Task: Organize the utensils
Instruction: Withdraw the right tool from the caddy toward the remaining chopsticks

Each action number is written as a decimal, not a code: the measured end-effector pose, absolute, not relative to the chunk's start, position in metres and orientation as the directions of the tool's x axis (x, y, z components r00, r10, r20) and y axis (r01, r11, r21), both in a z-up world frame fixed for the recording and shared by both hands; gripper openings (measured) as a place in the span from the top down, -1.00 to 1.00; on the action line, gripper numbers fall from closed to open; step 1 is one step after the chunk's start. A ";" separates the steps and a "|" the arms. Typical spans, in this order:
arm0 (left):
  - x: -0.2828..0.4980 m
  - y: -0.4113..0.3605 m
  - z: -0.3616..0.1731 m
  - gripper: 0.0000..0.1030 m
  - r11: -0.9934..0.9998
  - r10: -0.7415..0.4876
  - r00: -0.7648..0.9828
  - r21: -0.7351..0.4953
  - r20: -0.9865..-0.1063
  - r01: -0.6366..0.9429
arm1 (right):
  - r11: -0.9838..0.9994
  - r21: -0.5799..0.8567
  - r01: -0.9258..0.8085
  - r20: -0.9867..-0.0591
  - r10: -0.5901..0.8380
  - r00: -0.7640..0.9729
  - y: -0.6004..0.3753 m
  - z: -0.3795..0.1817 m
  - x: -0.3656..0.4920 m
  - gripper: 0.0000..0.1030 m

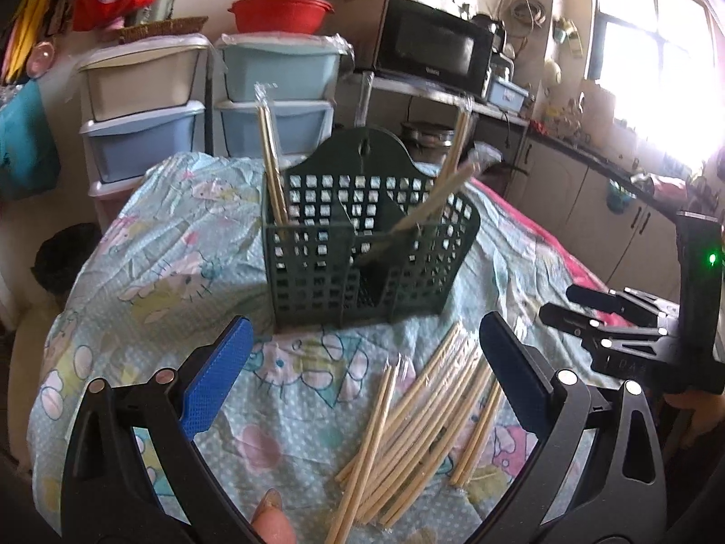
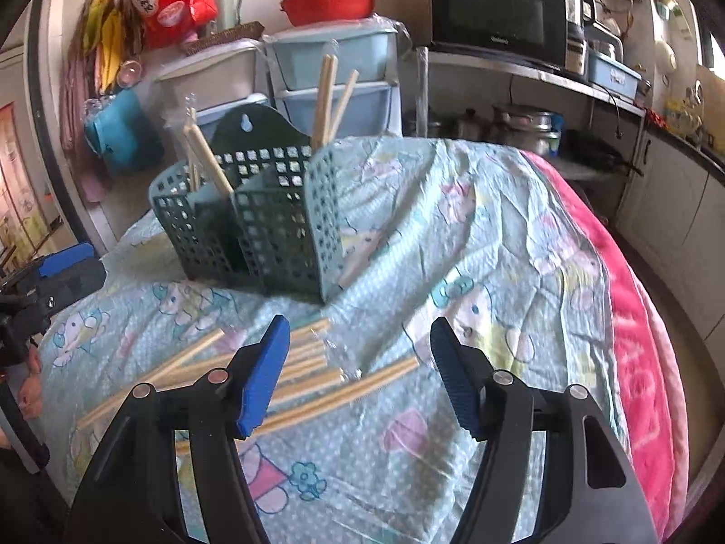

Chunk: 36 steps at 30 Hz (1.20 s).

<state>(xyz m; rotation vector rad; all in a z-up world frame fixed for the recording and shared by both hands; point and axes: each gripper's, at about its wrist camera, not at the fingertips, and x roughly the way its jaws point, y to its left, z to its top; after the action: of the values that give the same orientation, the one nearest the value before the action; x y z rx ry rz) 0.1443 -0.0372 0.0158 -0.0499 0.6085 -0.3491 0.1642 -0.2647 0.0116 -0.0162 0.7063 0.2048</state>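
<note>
A dark green perforated utensil holder (image 1: 362,249) stands on the cartoon-print cloth, with wrapped chopsticks upright in its left compartment (image 1: 272,167) and leaning in its right one (image 1: 435,199). It also shows in the right wrist view (image 2: 253,222). A loose pile of wrapped wooden chopsticks (image 1: 421,426) lies in front of it, also in the right wrist view (image 2: 290,376). My left gripper (image 1: 362,371) is open and empty above the pile's left side. My right gripper (image 2: 360,362) is open and empty just right of the pile; it shows at the right of the left wrist view (image 1: 602,317).
The cloth-covered table (image 2: 498,235) has a pink blanket edge (image 2: 634,340) on the right. Stacked plastic drawers (image 1: 181,104), a red bowl (image 1: 281,13) and a microwave (image 1: 435,45) stand behind. Kitchen cabinets (image 1: 589,199) run along the right.
</note>
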 end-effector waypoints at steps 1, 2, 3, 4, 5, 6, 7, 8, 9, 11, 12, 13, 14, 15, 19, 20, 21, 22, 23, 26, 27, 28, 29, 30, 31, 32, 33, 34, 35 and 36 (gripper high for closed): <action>0.145 -0.040 0.013 -0.79 0.939 -0.336 0.758 -0.140 -0.559 0.313 | 0.981 0.055 -0.186 -0.652 0.176 0.738 -0.266 0.009 0.165 -0.20; 0.146 -0.042 0.011 -0.79 0.939 -0.335 0.754 -0.134 -0.565 0.316 | 0.982 0.053 -0.180 -0.655 0.171 0.736 -0.268 0.007 0.165 -0.20; 0.146 -0.043 0.009 -0.79 0.939 -0.334 0.750 -0.130 -0.571 0.319 | 0.983 0.053 -0.176 -0.659 0.167 0.734 -0.269 0.005 0.166 -0.20; 0.148 -0.045 0.006 -0.79 0.937 -0.336 0.744 -0.128 -0.578 0.324 | 0.984 0.054 -0.172 -0.663 0.164 0.730 -0.270 0.003 0.166 -0.20; 0.149 -0.046 0.004 -0.79 0.937 -0.337 0.739 -0.127 -0.584 0.327 | 0.984 0.055 -0.167 -0.668 0.161 0.727 -0.271 0.002 0.167 -0.20; 0.150 -0.048 0.002 -0.79 0.936 -0.337 0.733 -0.125 -0.591 0.329 | 0.985 0.057 -0.160 -0.674 0.156 0.722 -0.273 0.000 0.168 -0.20; 0.151 -0.049 -0.001 -0.79 0.935 -0.336 0.727 -0.121 -0.598 0.332 | 0.986 0.062 -0.156 -0.681 0.156 0.716 -0.274 -0.002 0.169 -0.20; 0.153 -0.050 -0.003 -0.79 0.936 -0.334 0.724 -0.118 -0.604 0.333 | 0.986 0.067 -0.152 -0.687 0.156 0.710 -0.276 -0.005 0.170 -0.20; 0.154 -0.051 -0.005 -0.79 0.935 -0.332 0.718 -0.117 -0.612 0.334 | 0.987 0.071 -0.146 -0.694 0.154 0.704 -0.277 -0.007 0.171 -0.20; 0.157 -0.054 -0.010 -0.79 0.934 -0.332 0.707 -0.114 -0.625 0.338 | 0.988 0.077 -0.135 -0.704 0.150 0.694 -0.279 -0.011 0.174 -0.20; 0.158 -0.056 -0.011 -0.79 0.934 -0.330 0.701 -0.112 -0.632 0.338 | 0.988 0.087 -0.127 -0.711 0.151 0.687 -0.282 -0.013 0.175 -0.20; 0.160 -0.057 -0.014 -0.79 0.934 -0.328 0.693 -0.108 -0.643 0.342 | 0.988 0.097 -0.123 -0.715 0.155 0.682 -0.283 -0.015 0.177 -0.20; 0.161 -0.059 -0.016 -0.79 0.933 -0.326 0.686 -0.104 -0.650 0.345 | 0.987 0.108 -0.120 -0.721 0.161 0.675 -0.284 -0.017 0.178 -0.20; 0.162 -0.061 -0.018 -0.79 0.933 -0.324 0.681 -0.100 -0.657 0.347 | 0.986 0.117 -0.115 -0.728 0.164 0.666 -0.286 -0.019 0.180 -0.20; 0.167 -0.066 -0.026 -0.79 0.929 -0.317 0.654 -0.086 -0.687 0.360 | 0.986 0.137 -0.099 -0.744 0.169 0.647 -0.289 -0.026 0.184 -0.20; 0.168 -0.067 -0.027 -0.79 0.928 -0.317 0.649 -0.086 -0.691 0.362 | 0.985 0.141 -0.095 -0.746 0.169 0.644 -0.290 -0.027 0.185 -0.20; 0.169 -0.068 -0.027 -0.79 0.926 -0.320 0.644 -0.086 -0.695 0.367 | 0.986 0.142 -0.090 -0.749 0.166 0.641 -0.291 -0.029 0.186 -0.20; 0.170 -0.068 -0.029 -0.79 0.923 -0.324 0.638 -0.087 -0.698 0.374 | 0.986 0.141 -0.086 -0.751 0.163 0.640 -0.291 -0.029 0.186 -0.20; 0.171 -0.069 -0.029 -0.79 0.922 -0.325 0.634 -0.087 -0.702 0.377 | 0.987 0.139 -0.081 -0.752 0.158 0.639 -0.292 -0.030 0.187 -0.20; 0.174 -0.070 -0.032 -0.79 0.918 -0.331 0.614 -0.093 -0.717 0.386 | 0.988 0.143 -0.062 -0.759 0.150 0.634 -0.295 -0.033 0.189 -0.20; 0.176 -0.070 -0.033 -0.79 0.916 -0.332 0.607 -0.094 -0.722 0.390 | 0.988 0.144 -0.056 -0.760 0.147 0.633 -0.296 -0.034 0.189 -0.20; 0.177 -0.070 -0.034 -0.79 0.915 -0.333 0.600 -0.095 -0.727 0.393 | 0.989 0.142 -0.050 -0.763 0.142 0.631 -0.297 -0.035 0.189 -0.20; 0.178 -0.070 -0.035 -0.79 0.912 -0.337 0.594 -0.097 -0.731 0.398 | 0.989 0.144 -0.047 -0.765 0.141 0.628 -0.298 -0.036 0.189 -0.20; 0.179 -0.071 -0.036 -0.77 0.910 -0.340 0.587 -0.100 -0.735 0.403 | 0.989 0.144 -0.043 -0.768 0.139 0.625 -0.300 -0.037 0.189 -0.20; 0.181 -0.072 -0.037 -0.70 0.907 -0.345 0.579 -0.103 -0.739 0.408 | 0.989 0.146 -0.040 -0.769 0.138 0.624 -0.300 -0.037 0.188 -0.20; 0.181 -0.073 -0.037 -0.62 0.905 -0.348 0.574 -0.106 -0.741 0.412 | 0.988 0.149 -0.037 -0.770 0.139 0.622 -0.301 -0.038 0.188 -0.18; 0.182 -0.074 -0.038 -0.58 0.902 -0.352 0.566 -0.110 -0.745 0.417 | 0.988 0.150 -0.034 -0.772 0.139 0.620 -0.301 -0.039 0.189 -0.12; 0.183 -0.074 -0.039 -0.53 0.903 -0.351 0.564 -0.109 -0.748 0.416 | 0.988 0.154 -0.031 -0.774 0.140 0.618 -0.302 -0.040 0.190 -0.09; 0.184 -0.073 -0.040 -0.51 0.905 -0.344 0.562 -0.107 -0.752 0.411 | 0.987 0.161 -0.029 -0.774 0.144 0.616 -0.303 -0.041 0.191 -0.06; 0.185 -0.073 -0.041 -0.49 0.907 -0.341 0.558 -0.109 -0.757 0.406 | 0.985 0.171 -0.026 -0.777 0.151 0.611 -0.304 -0.042 0.194 -0.01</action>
<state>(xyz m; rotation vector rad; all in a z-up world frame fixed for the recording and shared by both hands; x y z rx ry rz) 0.1847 -0.0733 -0.0409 0.0808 0.8744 -0.4412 0.1935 -0.3036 -0.0421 0.1478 0.9087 0.1027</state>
